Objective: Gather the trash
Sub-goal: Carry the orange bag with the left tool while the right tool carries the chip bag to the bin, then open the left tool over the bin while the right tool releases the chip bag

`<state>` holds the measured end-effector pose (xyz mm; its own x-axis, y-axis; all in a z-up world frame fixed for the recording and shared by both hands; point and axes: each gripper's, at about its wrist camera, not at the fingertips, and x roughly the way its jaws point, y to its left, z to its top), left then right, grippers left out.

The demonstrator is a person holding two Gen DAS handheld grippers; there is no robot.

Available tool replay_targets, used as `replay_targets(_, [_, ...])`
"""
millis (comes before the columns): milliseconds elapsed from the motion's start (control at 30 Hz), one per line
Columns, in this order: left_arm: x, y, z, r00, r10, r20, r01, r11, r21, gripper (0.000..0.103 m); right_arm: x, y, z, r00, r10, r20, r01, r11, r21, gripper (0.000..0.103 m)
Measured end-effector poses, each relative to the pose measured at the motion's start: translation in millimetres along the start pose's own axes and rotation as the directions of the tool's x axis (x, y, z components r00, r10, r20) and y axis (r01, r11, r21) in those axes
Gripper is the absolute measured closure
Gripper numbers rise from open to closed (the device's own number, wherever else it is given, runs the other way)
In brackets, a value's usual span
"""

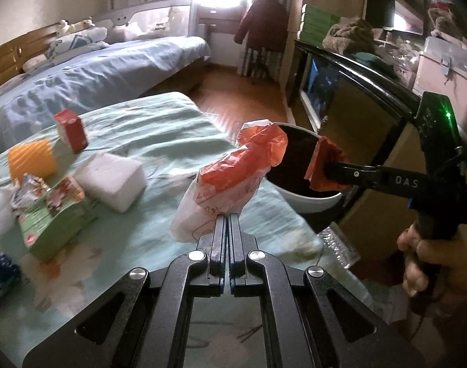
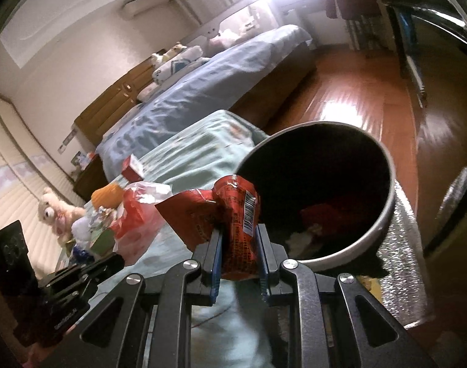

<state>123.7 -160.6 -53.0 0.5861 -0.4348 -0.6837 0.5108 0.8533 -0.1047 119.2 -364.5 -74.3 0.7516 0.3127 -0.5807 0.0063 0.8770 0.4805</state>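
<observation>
The left tool (image 1: pixel 226 224) clamps the plastic bag (image 1: pixel 230 178) and the right tool (image 2: pixel 239 245) clamps the red wrapper (image 2: pixel 233 214); carry both fully over the bin (image 2: pixel 384 230) before releasing.

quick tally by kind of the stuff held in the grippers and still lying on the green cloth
Wrappers held: 2, red-and-white plastic wrapper in the left hand-held gripper, red snack packet in the right hand-held gripper
Boxes on cloth: 3, red carton, white box, green box
Orange ribbed item: 1
Crumpled wrapper: 1
Total: 7

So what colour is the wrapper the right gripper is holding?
Red, with a white barcode patch: the wrapper shows best in the right wrist view.
</observation>
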Motion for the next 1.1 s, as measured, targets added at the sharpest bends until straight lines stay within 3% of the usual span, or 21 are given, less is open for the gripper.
replay_targets(333, [23,-24,20,0.999,-0.023,-0.032,0.024,0.999,0.022,0.102,-1,-29,14,0.998,-0.062,0.030,0.061,0.998,0.028,0.083])
replay_targets(1100, [66,-57,57,0.997,-0.038,-0.069,0.044,0.995,0.086,0.102,15,-61,40,0.990,-0.141,0.013,0.140,0.989,0.038,0.082])
